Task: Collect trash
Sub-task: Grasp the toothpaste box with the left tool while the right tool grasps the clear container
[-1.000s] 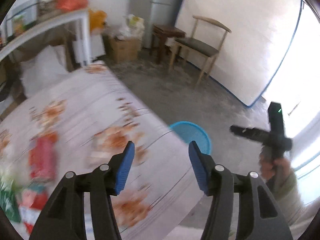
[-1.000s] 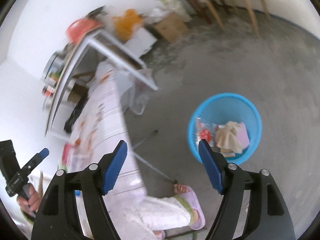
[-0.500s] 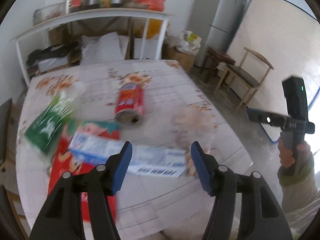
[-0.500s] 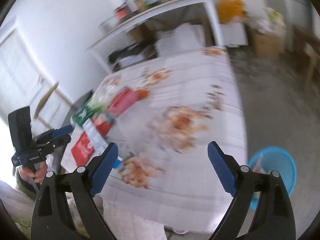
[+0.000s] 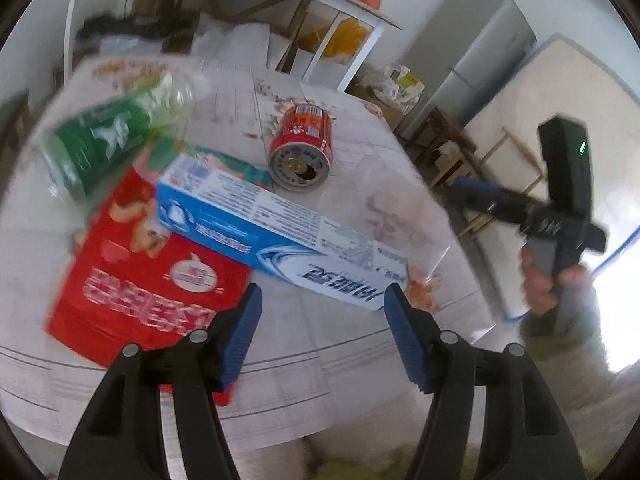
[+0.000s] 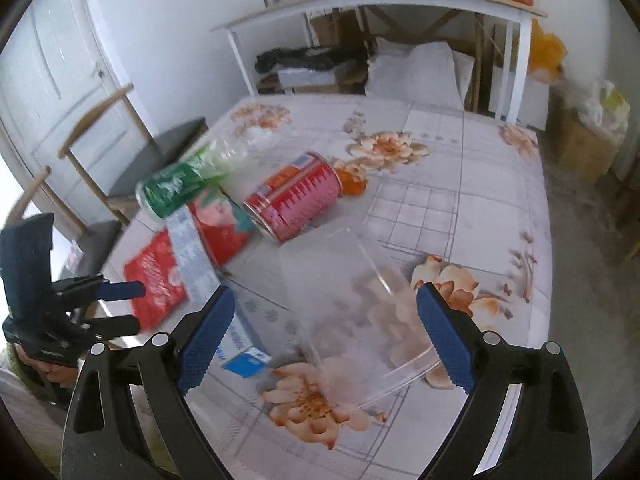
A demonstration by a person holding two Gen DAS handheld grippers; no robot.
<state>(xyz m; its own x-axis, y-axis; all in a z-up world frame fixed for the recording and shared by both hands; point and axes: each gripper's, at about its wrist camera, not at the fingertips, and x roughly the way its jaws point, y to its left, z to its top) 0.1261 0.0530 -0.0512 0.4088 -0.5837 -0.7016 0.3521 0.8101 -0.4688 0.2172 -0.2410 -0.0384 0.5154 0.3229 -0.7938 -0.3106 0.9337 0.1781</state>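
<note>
— Holding anything?
— No. My left gripper had just been opening, empty; my right gripper gaped empty over the tub.
— The trash?
— On the table: box, can. I judged picking came next.

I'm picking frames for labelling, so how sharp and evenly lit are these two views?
Left wrist view: the green bottle and red packet smear with motion blur, the toothpaste box reads fairly clearly, and the window at right blows out. Right wrist view: softer overall, the clear plastic container hard to outline; fisheye bends both.
</note>
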